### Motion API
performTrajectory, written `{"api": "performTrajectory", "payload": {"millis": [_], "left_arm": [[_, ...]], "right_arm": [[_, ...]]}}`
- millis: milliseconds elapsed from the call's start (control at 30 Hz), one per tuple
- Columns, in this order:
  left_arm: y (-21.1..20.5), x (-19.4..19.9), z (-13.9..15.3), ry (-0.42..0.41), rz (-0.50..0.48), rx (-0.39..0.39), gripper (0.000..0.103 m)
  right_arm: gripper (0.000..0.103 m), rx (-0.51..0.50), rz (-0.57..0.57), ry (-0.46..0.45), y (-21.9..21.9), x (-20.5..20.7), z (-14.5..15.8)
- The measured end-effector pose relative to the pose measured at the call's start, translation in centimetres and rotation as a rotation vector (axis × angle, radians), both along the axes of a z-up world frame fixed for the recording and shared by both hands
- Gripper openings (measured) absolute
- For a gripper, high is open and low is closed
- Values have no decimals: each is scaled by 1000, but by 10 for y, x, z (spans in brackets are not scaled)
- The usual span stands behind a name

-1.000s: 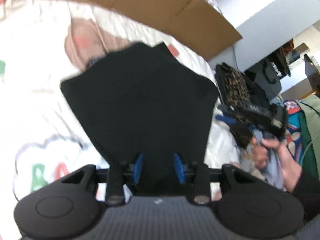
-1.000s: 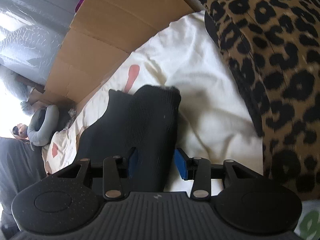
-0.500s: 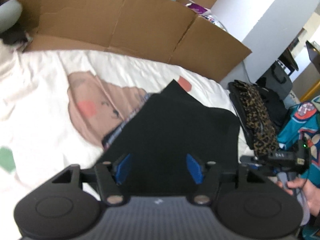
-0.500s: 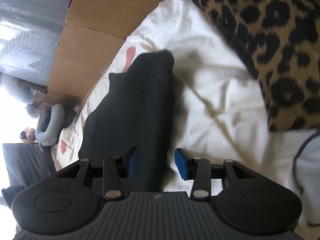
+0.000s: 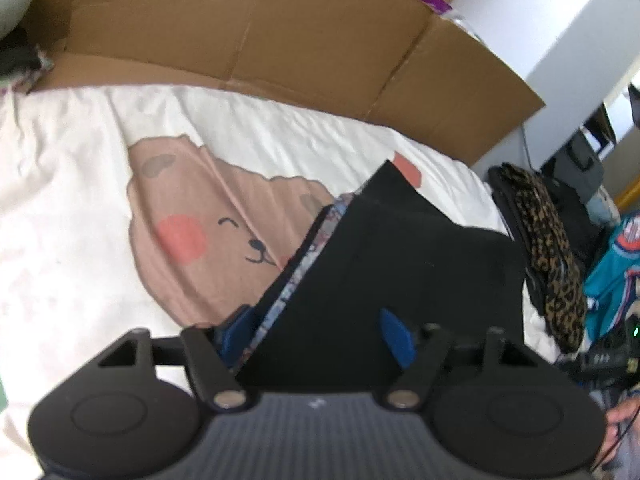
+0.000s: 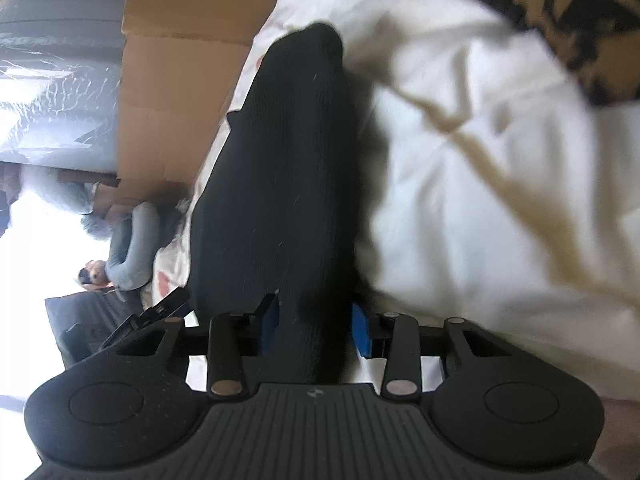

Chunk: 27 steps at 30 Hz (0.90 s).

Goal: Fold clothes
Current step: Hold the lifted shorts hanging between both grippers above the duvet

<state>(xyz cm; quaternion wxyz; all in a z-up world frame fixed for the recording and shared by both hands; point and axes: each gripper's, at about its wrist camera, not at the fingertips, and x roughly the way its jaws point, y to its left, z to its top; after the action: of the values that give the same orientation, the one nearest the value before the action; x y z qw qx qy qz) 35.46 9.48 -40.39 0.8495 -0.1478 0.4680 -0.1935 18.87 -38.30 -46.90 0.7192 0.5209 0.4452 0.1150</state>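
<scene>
A black garment [image 5: 400, 248] lies folded on the white bear-print sheet [image 5: 192, 216], with a patterned inner edge showing along its left side. My left gripper [image 5: 316, 334] hovers over its near end. Its jaws are opening, the blue pads stand wide apart, and the cloth lies loose between them. In the right wrist view the same black garment [image 6: 280, 160] runs away from me in a thick ribbed fold. My right gripper [image 6: 316, 328] has that fold filling the gap between its pads, and its jaws are closing on it.
A cardboard wall [image 5: 280, 32] stands along the far side of the bed. A leopard-print garment [image 5: 552, 260] [image 6: 560, 12] lies at the right, with a teal garment [image 5: 616, 264] beyond it. A grey neck pillow [image 6: 132, 248] sits at the far left.
My left gripper's jaws have spread and let the black garment down onto the sheet. My right gripper has sunk toward the bed and rolled, its pads drawing in on the fold.
</scene>
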Motion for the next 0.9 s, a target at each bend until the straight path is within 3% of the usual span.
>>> {"api": "performTrajectory", "payload": {"millis": [300, 533, 700, 900], "left_arm": [[6, 15, -12, 30, -15, -28, 71], [8, 17, -19, 31, -24, -48, 71], [7, 17, -20, 25, -25, -54, 70], [9, 14, -21, 41, -32, -84, 57]], "right_arm": [[31, 97, -50, -8, 12, 10, -15], [28, 125, -78, -66, 11, 15, -1], [28, 126, -68, -17, 17, 18, -14], [10, 130, -79, 3, 21, 20, -22]]}}
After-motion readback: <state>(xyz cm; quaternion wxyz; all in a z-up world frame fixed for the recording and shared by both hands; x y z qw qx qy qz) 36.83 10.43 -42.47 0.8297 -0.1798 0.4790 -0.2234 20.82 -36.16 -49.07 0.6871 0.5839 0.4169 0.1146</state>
